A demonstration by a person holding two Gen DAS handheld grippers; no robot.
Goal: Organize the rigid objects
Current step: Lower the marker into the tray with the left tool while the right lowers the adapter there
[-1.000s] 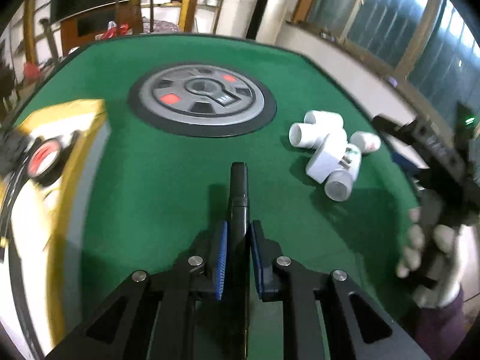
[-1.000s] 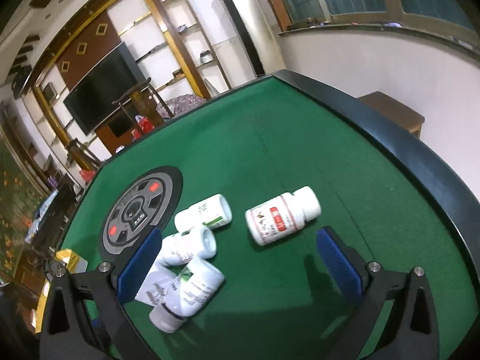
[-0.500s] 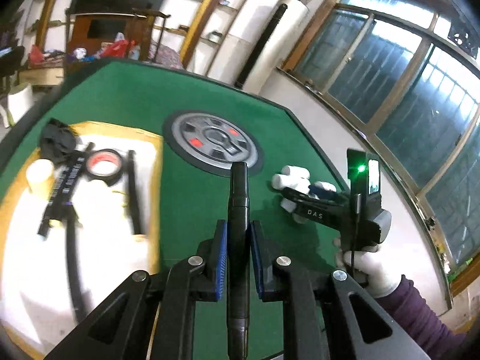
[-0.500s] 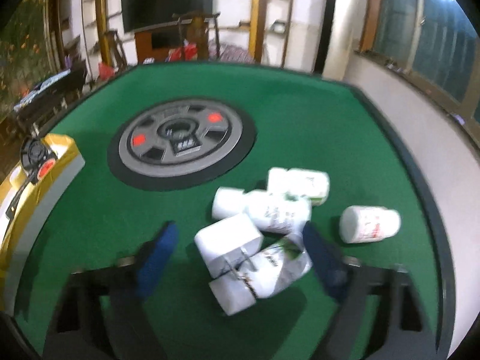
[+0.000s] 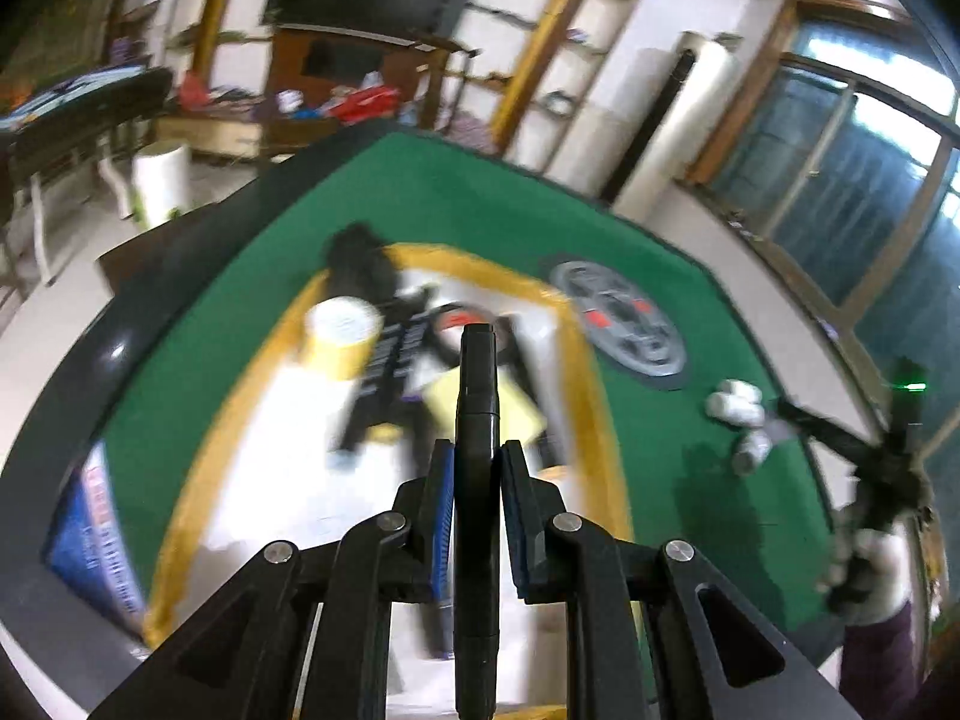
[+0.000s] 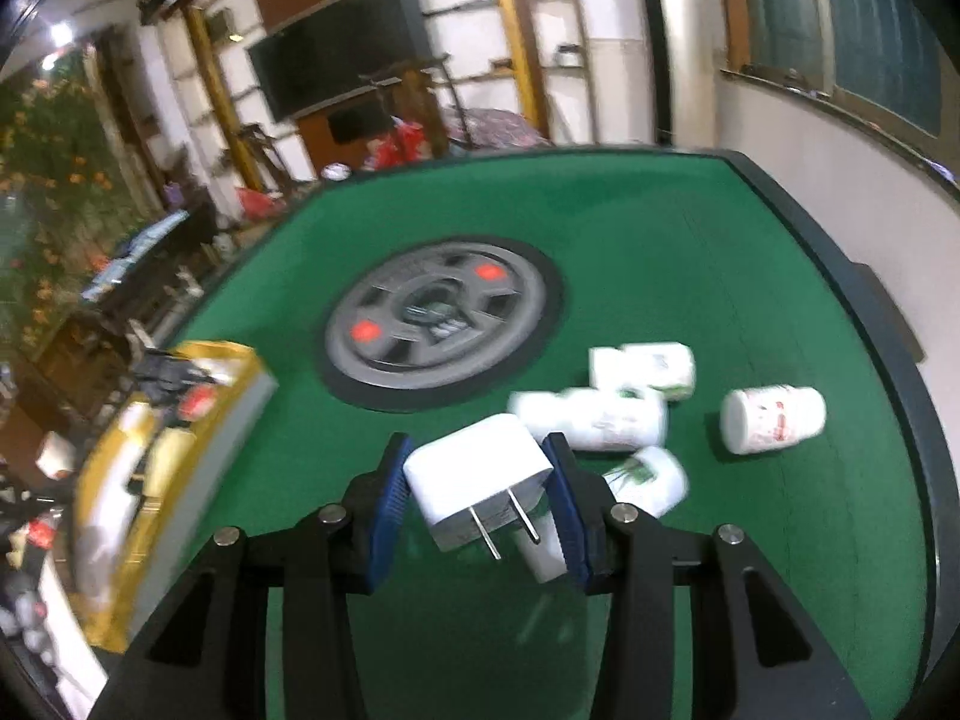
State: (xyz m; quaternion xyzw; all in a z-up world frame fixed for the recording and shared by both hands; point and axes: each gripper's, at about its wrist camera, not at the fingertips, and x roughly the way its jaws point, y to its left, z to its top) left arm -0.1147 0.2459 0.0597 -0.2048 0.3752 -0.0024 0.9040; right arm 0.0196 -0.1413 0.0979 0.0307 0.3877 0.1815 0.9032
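White hard-plastic plug adapter (image 6: 477, 471), beside the grey disc (image 6: 441, 321): my right gripper's (image 6: 477, 501) jaws just closed across its flat sides. Light, slick.

A: What lies in the tray (image 5: 591, 396)?
B: Blurred; dark shapes and a pale roll (image 5: 342, 327), nothing sharper. The pen (image 5: 477, 480) hides the middle, and its near end leaves the picture.
A: And the bottles (image 6: 600, 417)?
B: Labels smeared. The plug (image 6: 477, 480) and right pad cover part of one bottle (image 6: 543, 558).
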